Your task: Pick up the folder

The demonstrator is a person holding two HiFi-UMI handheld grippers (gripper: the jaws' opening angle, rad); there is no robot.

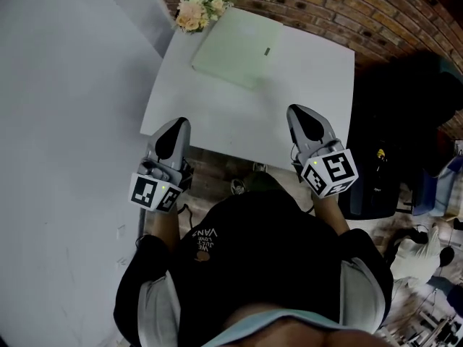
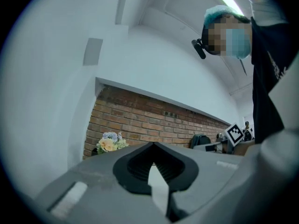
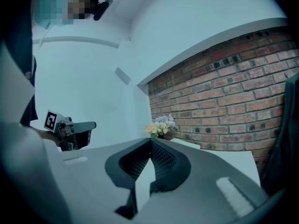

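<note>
The pale green folder (image 1: 239, 45) lies flat on the far part of the white table (image 1: 311, 100), just in front of a bunch of flowers (image 1: 202, 2). Both grippers hover at the table's near edge, well short of the folder. My left gripper (image 1: 179, 122) is at the near left corner, jaws shut with nothing between them. My right gripper (image 1: 298, 110) is near the front right, also shut and empty. In the left gripper view the closed jaws (image 2: 153, 144) point toward the flowers (image 2: 110, 143). In the right gripper view the closed jaws (image 3: 150, 139) point along the table toward the flowers (image 3: 160, 126).
A brick wall (image 1: 325, 6) runs behind the table. A grey wall (image 1: 65, 121) stands on the left. A black chair or bag (image 1: 405, 121) sits close to the table's right side. The person's torso (image 1: 246, 259) fills the near side.
</note>
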